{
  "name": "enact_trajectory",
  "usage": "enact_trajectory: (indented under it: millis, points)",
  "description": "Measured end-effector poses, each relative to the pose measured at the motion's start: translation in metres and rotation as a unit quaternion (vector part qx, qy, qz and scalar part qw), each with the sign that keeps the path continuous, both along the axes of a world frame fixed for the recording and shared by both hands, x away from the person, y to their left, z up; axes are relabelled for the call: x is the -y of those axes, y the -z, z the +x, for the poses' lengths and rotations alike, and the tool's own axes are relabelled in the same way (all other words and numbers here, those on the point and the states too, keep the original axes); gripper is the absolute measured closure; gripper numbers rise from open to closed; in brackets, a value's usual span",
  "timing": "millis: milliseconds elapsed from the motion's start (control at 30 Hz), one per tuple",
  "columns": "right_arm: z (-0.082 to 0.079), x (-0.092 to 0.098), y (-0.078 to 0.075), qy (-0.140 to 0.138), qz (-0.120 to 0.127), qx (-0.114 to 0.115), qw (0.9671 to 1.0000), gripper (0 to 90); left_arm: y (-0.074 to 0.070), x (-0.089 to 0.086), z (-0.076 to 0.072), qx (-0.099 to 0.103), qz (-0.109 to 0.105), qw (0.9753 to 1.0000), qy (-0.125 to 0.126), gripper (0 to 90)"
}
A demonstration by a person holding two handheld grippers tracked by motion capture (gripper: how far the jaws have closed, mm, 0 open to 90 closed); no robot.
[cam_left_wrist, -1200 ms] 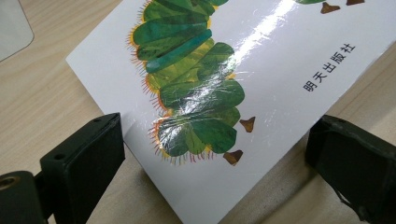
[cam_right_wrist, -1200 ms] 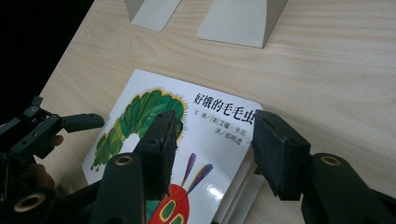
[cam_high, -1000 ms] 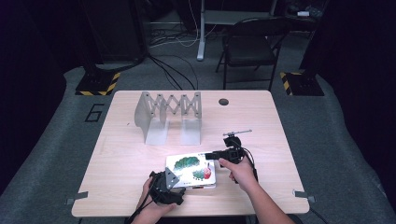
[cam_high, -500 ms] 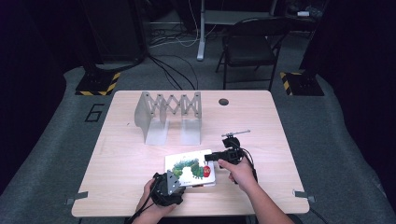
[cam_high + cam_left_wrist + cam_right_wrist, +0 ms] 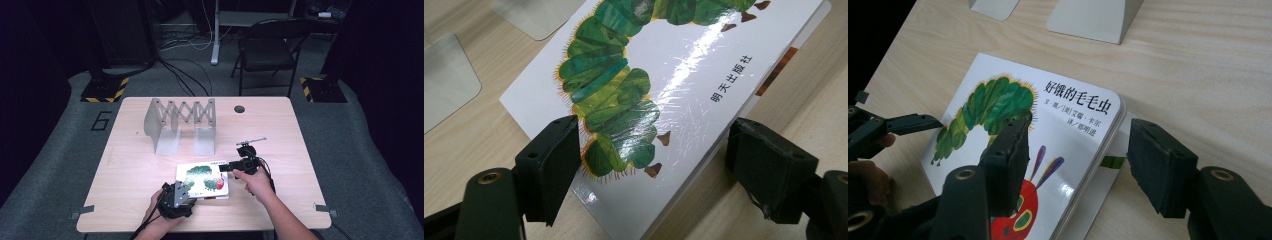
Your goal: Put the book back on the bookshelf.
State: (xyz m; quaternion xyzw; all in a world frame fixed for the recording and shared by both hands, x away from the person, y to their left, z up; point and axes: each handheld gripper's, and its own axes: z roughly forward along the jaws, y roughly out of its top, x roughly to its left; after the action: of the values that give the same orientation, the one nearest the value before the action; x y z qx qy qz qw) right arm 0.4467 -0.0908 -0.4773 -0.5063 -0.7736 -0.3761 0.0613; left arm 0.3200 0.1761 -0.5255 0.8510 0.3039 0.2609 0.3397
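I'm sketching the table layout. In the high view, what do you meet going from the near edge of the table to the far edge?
left gripper → book → right gripper → expanding book rack → round hole in the table

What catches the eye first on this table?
The picture book with its green caterpillar cover, lying flat near the table's front edge. The left gripper and right gripper both straddle its edges with jaws open. Behind it stands a grey accordion-style rack.
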Motion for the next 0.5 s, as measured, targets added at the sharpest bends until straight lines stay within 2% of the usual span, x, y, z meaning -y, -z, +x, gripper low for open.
enact_trajectory:
  millis: [100,167,200,367,400,500]
  points:
    - [0.007,-0.001,0.002,-0.007,-0.008,-0.007,0.9999,40.9,0.000,-0.001,0.001,0.000,0.001,1.0000,0.001,22.3]
    - [0.010,-0.001,0.003,-0.008,-0.006,-0.011,0.9999,40.9,0.000,-0.001,0.002,0.001,0.000,1.0000,0.003,22.3]
    - [0.016,-0.002,0.004,-0.005,0.003,-0.023,0.9997,40.8,0.000,-0.001,0.002,0.001,0.000,1.0000,0.003,22.3]
    - [0.024,-0.009,0.007,-0.014,0.004,-0.026,0.9996,39.3,0.001,-0.002,0.002,0.003,-0.001,1.0000,0.006,22.3]
    - [0.027,-0.011,0.009,-0.012,0.004,-0.023,0.9996,39.0,0.001,-0.002,0.002,0.010,-0.001,0.9999,0.003,22.3]
    - [0.029,-0.009,0.011,-0.013,0.008,-0.030,0.9994,38.3,0.002,-0.003,0.002,0.006,-0.005,1.0000,0.005,22.3]
